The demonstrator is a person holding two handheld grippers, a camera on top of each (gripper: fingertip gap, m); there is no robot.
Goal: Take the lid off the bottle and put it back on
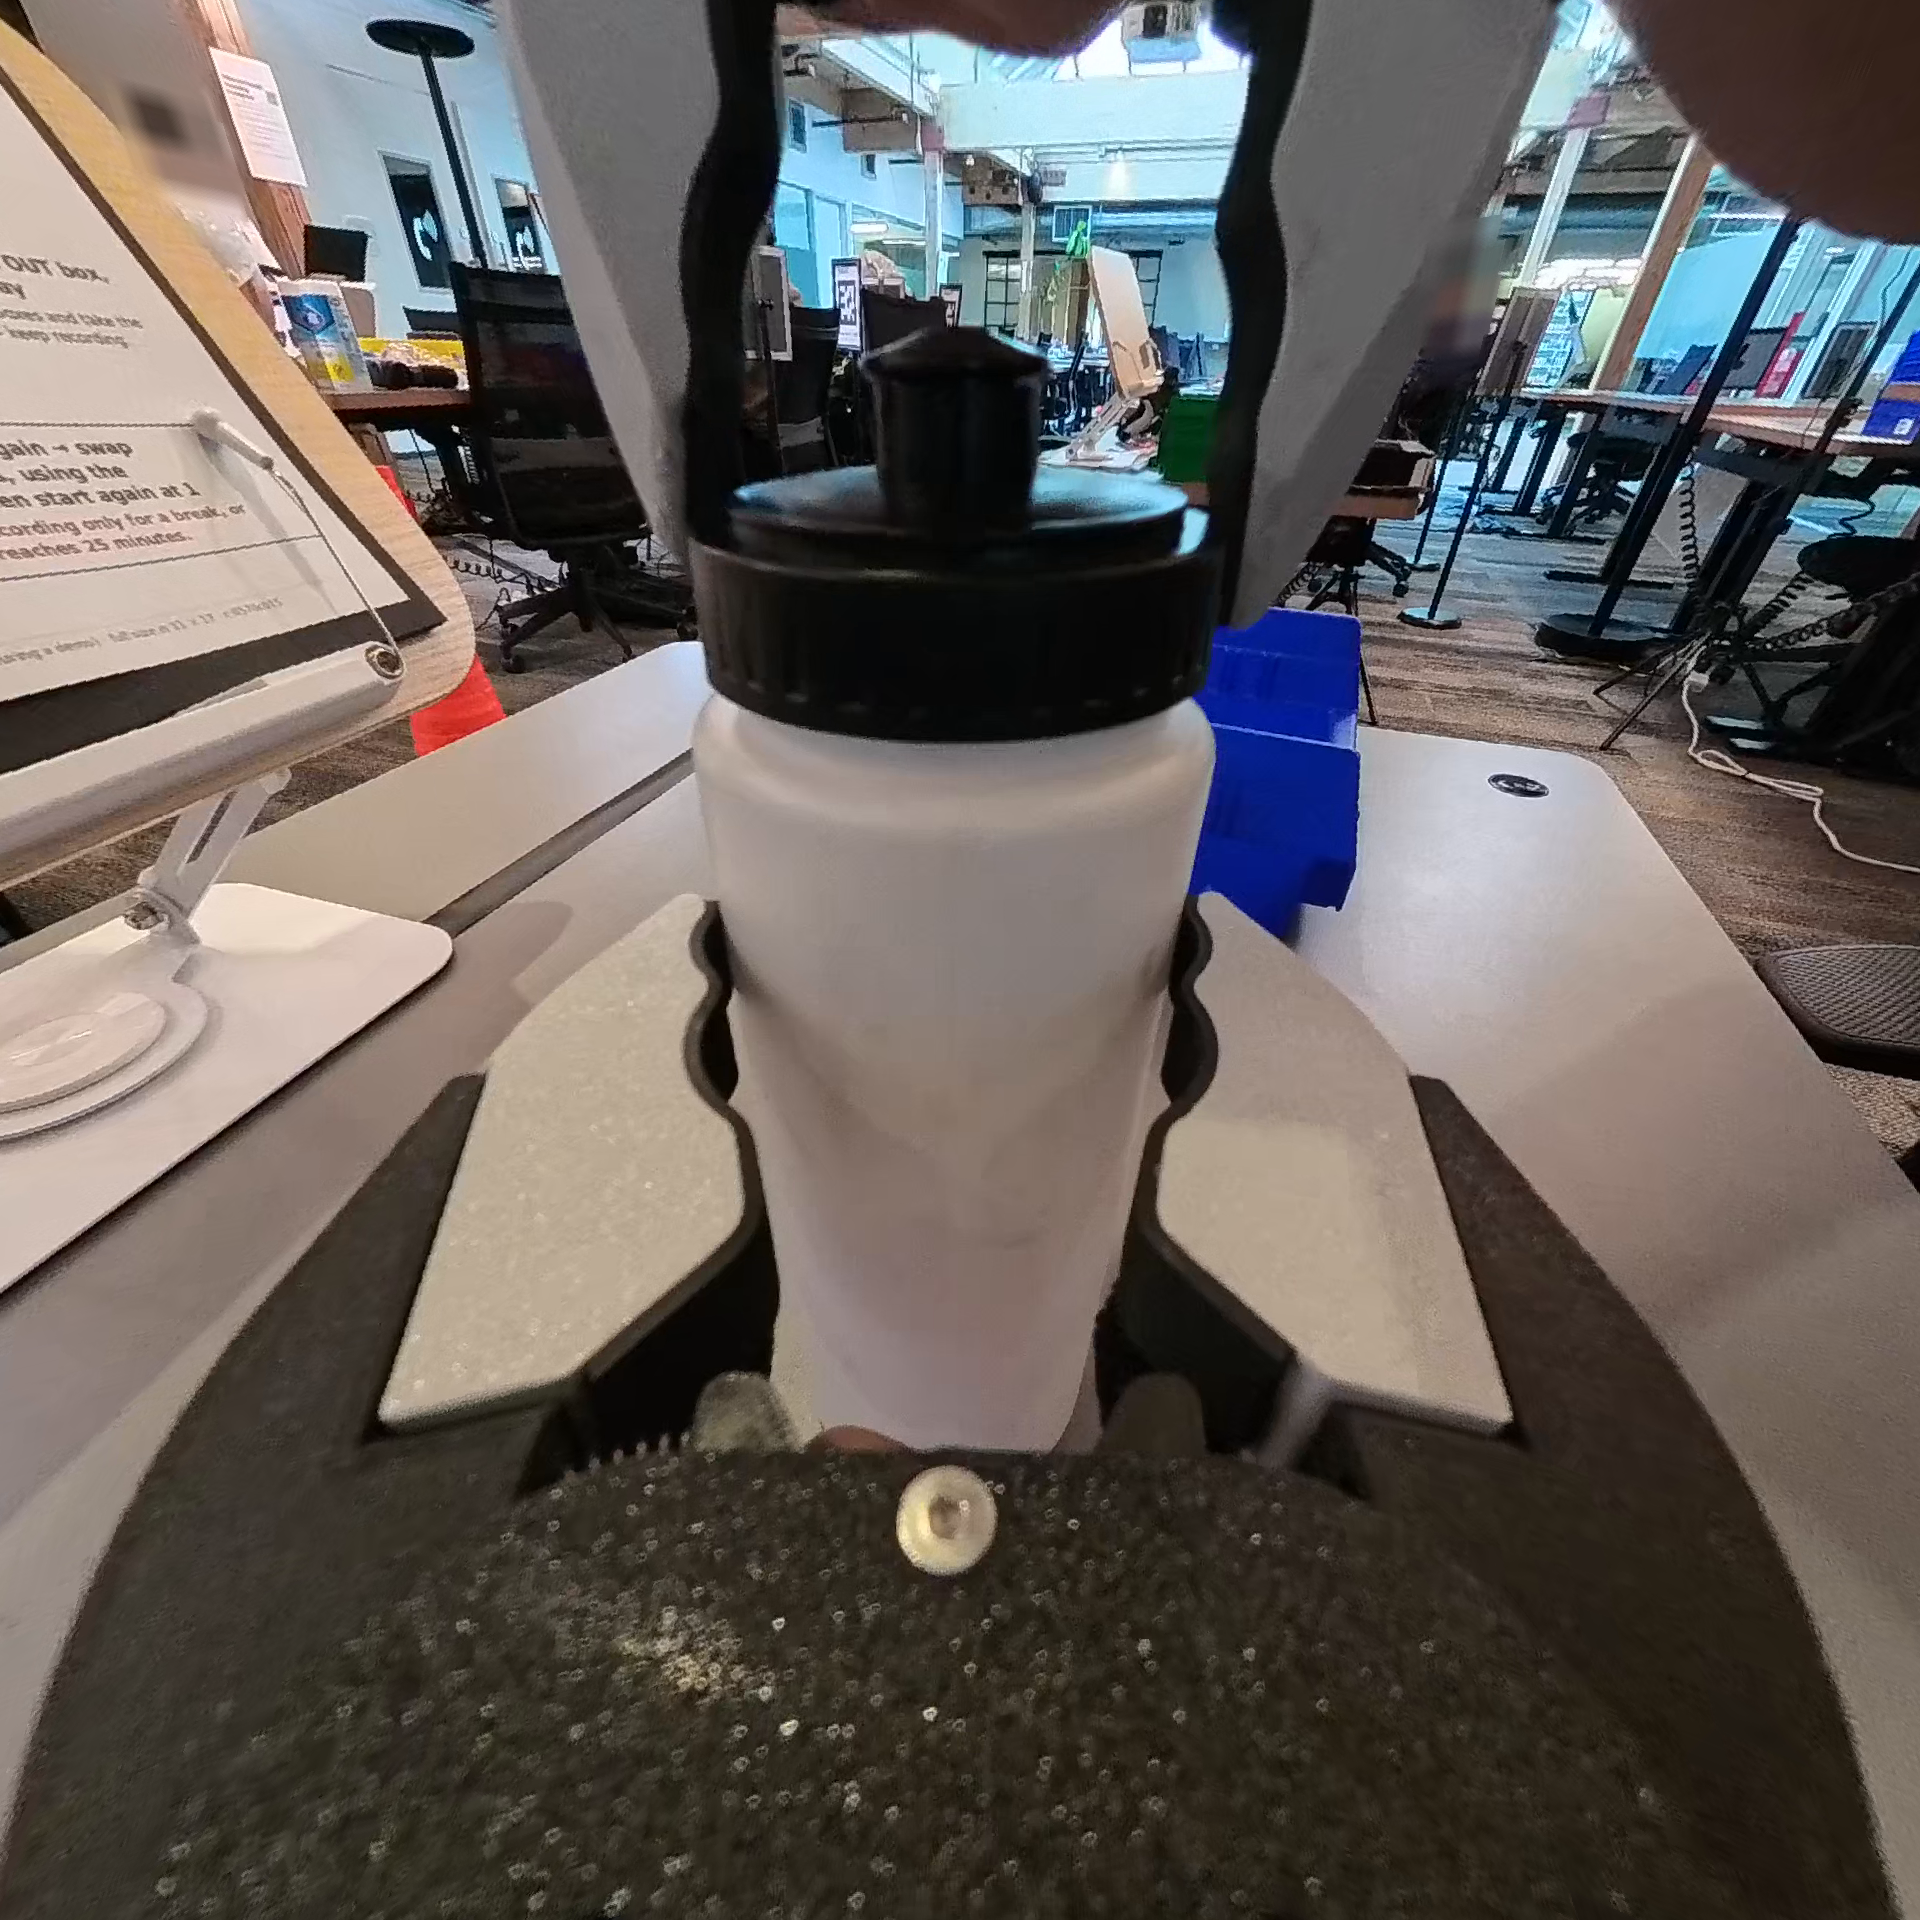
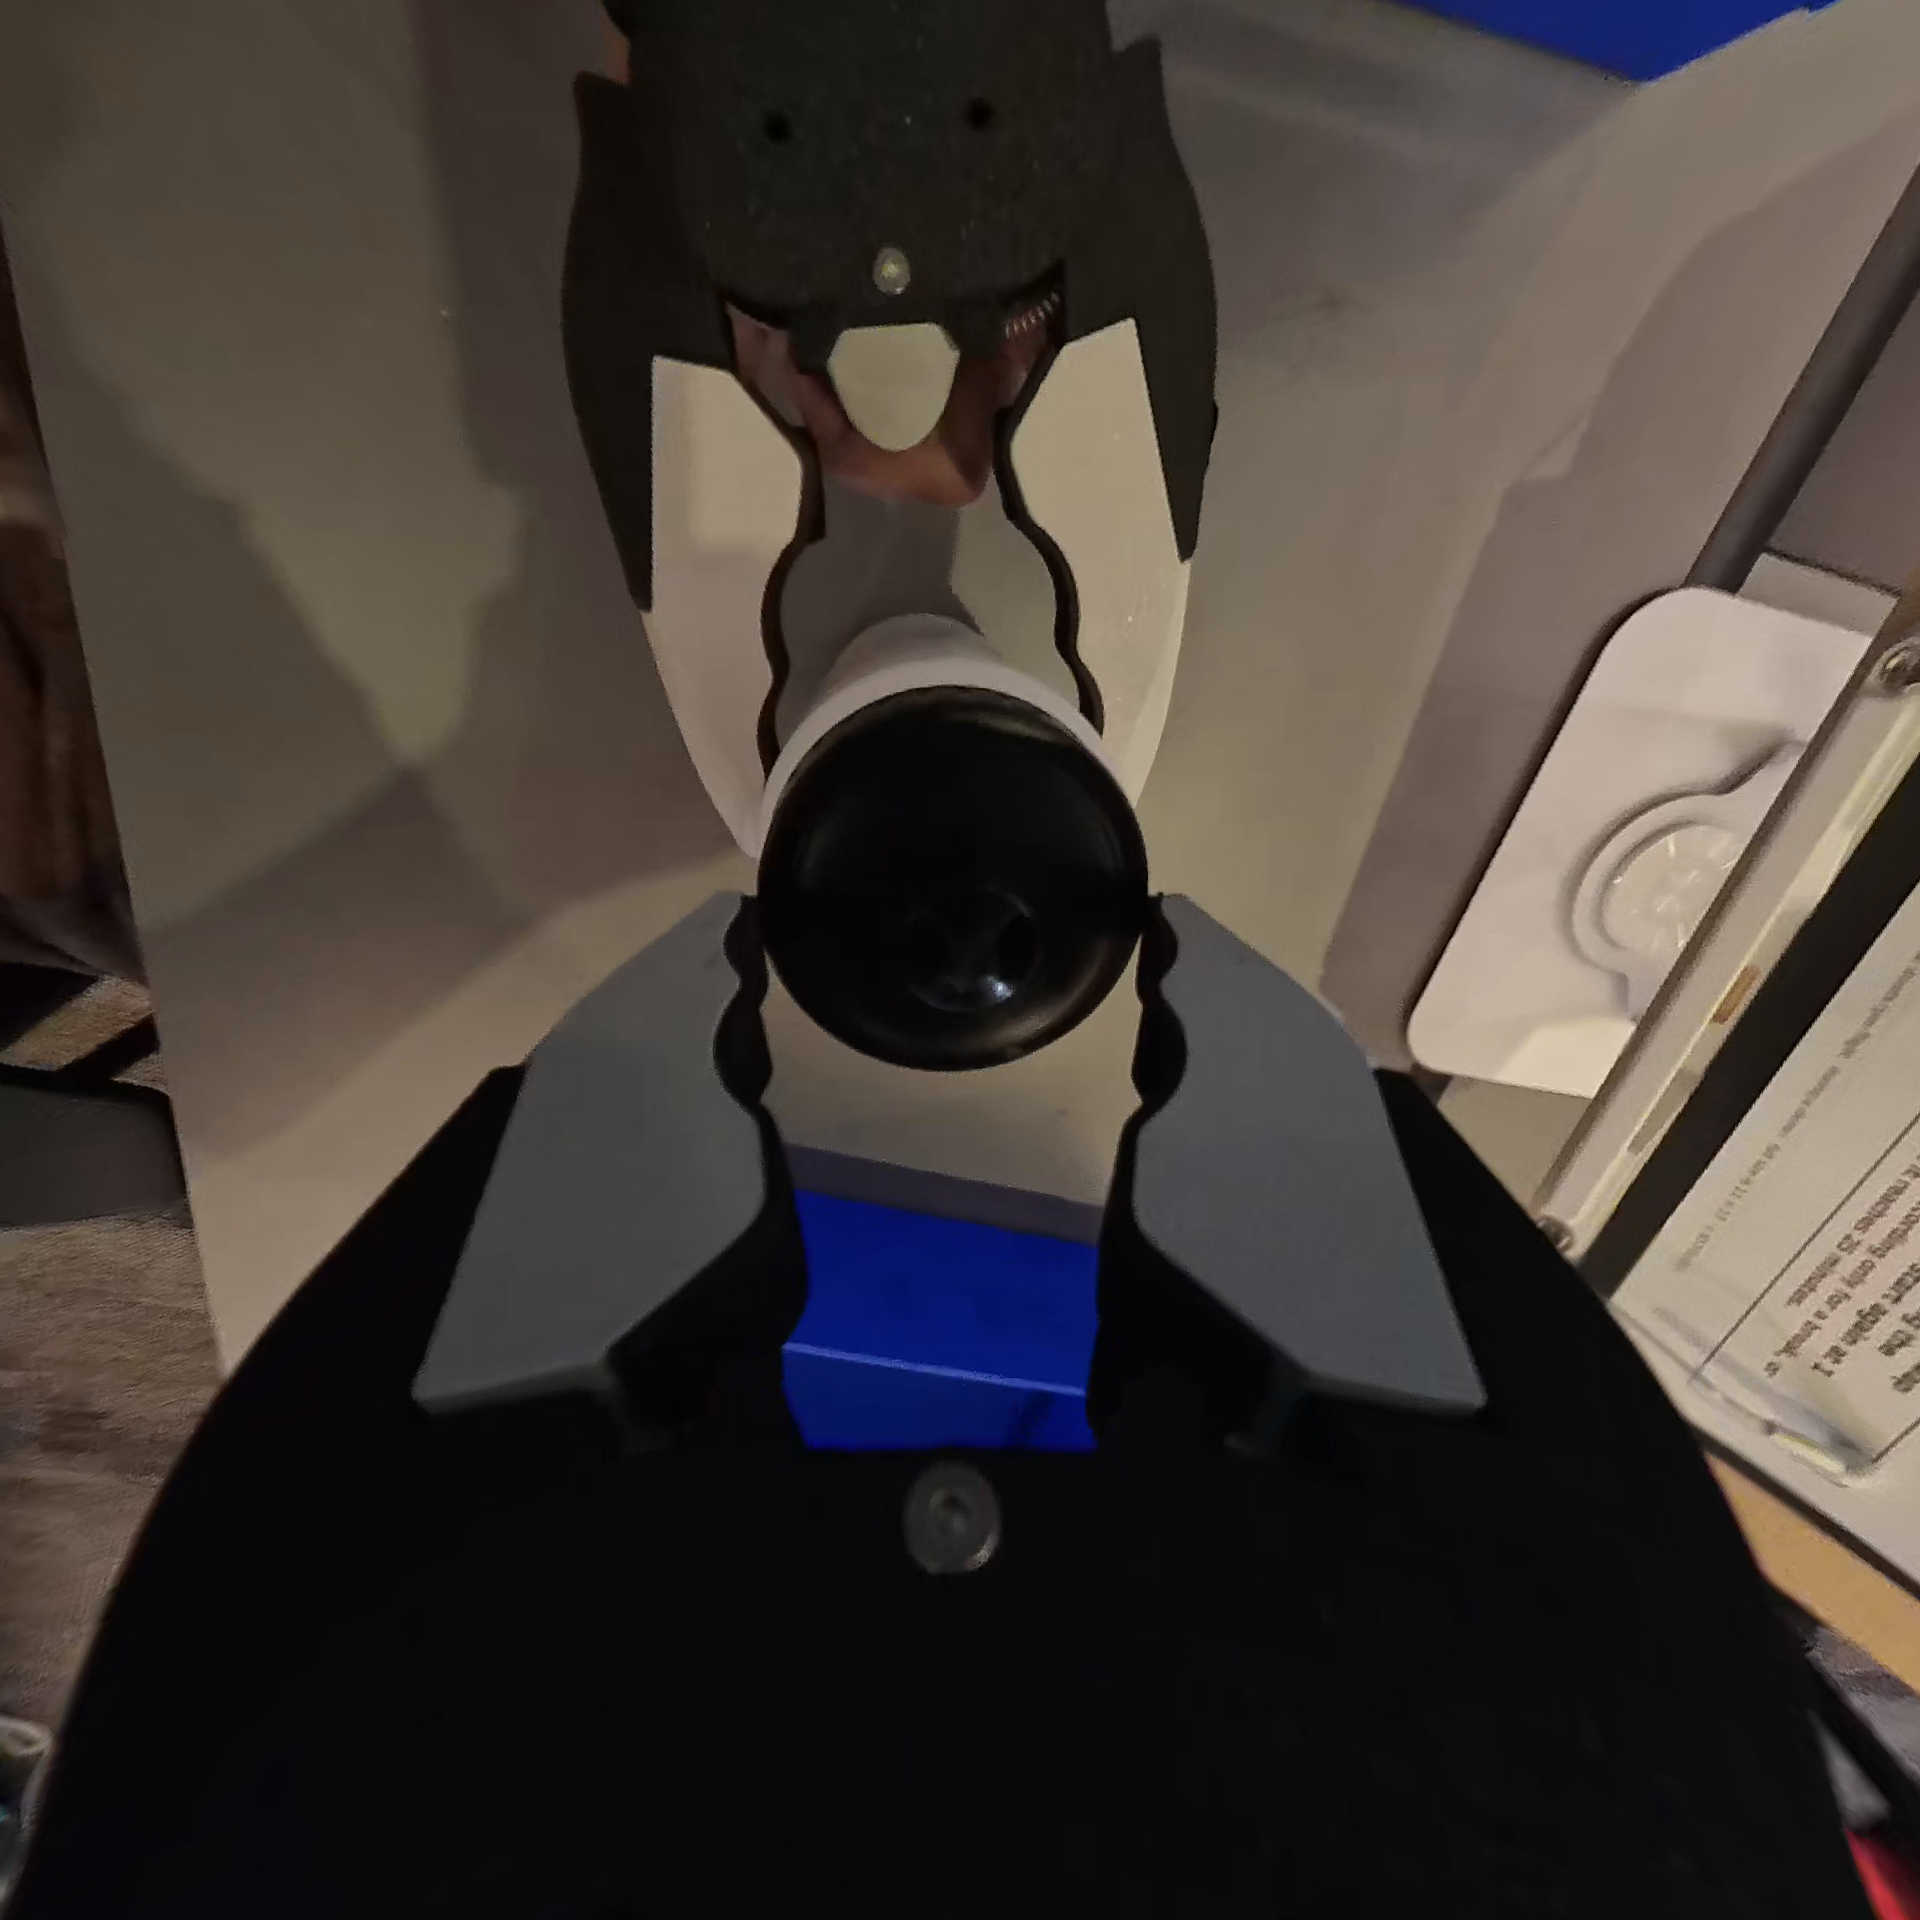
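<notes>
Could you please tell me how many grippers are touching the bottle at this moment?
2. The left gripper clamps the white bottle around its body; the right gripper comes from above, pads against the black lid still on the bottle.

A matt, milky-white plastic bottle (image 1: 951, 987) is seen under a black plastic lid (image 1: 956, 613), ribbed round its rim and glossy on top. The left gripper (image 1: 951, 997) is faced with grainy, speckled grey plates edged in wavy black rubbery pads (image 1: 712, 1023), and its body is finished in rough black texture with one shiny metal screw (image 1: 945, 1522). A smooth, satin-grey table (image 1: 1558, 935) is shown beside a glossy blue plastic bin (image 1: 1283, 769) and a pale matt stand (image 1: 208, 977).
</notes>
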